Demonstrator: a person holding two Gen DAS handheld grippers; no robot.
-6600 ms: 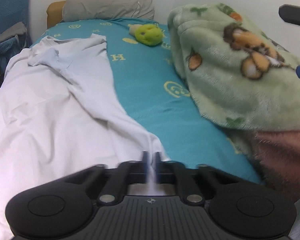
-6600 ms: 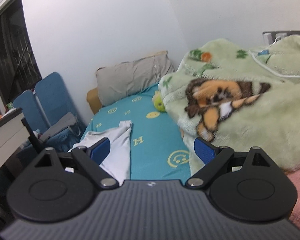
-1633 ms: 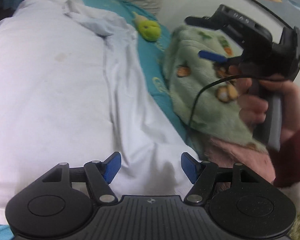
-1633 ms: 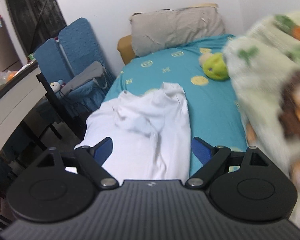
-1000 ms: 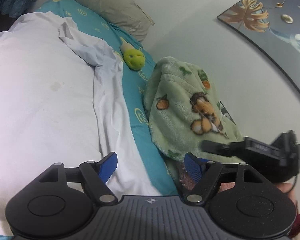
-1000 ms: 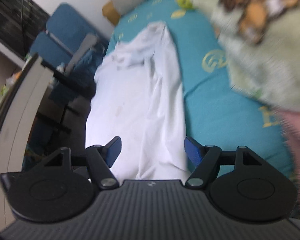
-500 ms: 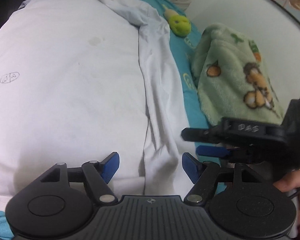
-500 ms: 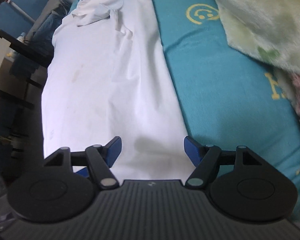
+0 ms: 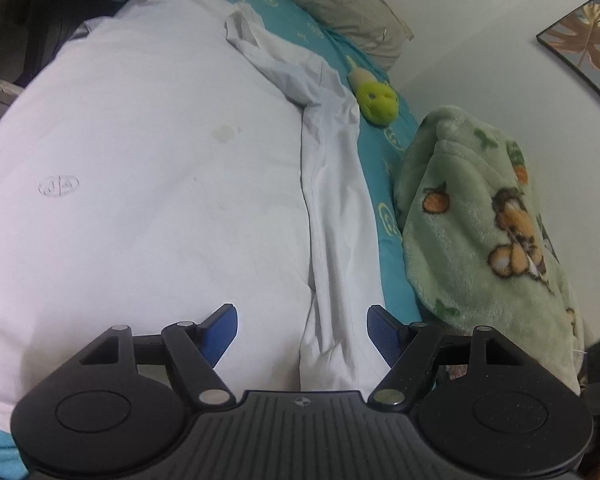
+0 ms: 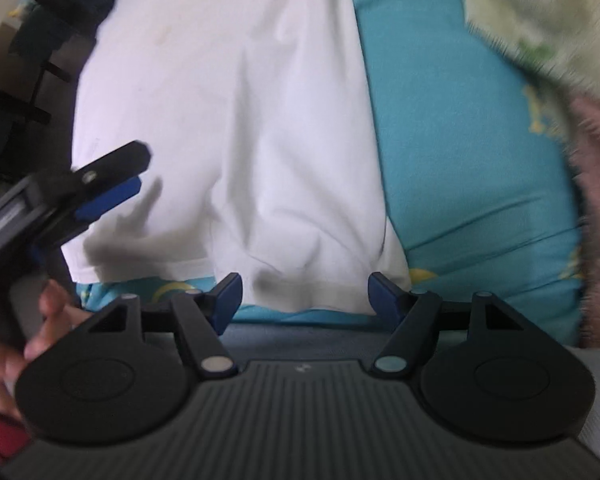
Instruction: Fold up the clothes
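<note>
A white shirt is lying spread flat along the bed, filling the bed's left side up toward the head end, where a grey pillow is resting. On the shirt's left part a small round outline mark is showing two characters that seem to read "JA", though they are too faint to be sure. To the right of it a pale stain is sitting near the middle of the cloth. A long fold is running down the shirt's right side, and its hem is reaching almost to the bed's near edge.

The left tongs are hovering over that near hem with their blue pads spread and opening a little, nothing pressed between them; the fold is lying right below the gap. The right tongs are pointing steeply down at the hem's right corner by the near edge of the bed, pads also spread wide and gripping nothing, the cloth under them but not pinched.

On the teal sheet, printed with yellow ring emblems and an "H", a green plush toy is lying near the pillow. A green fleece blanket with bear pictures is heaped along the bed's right edge.
</note>
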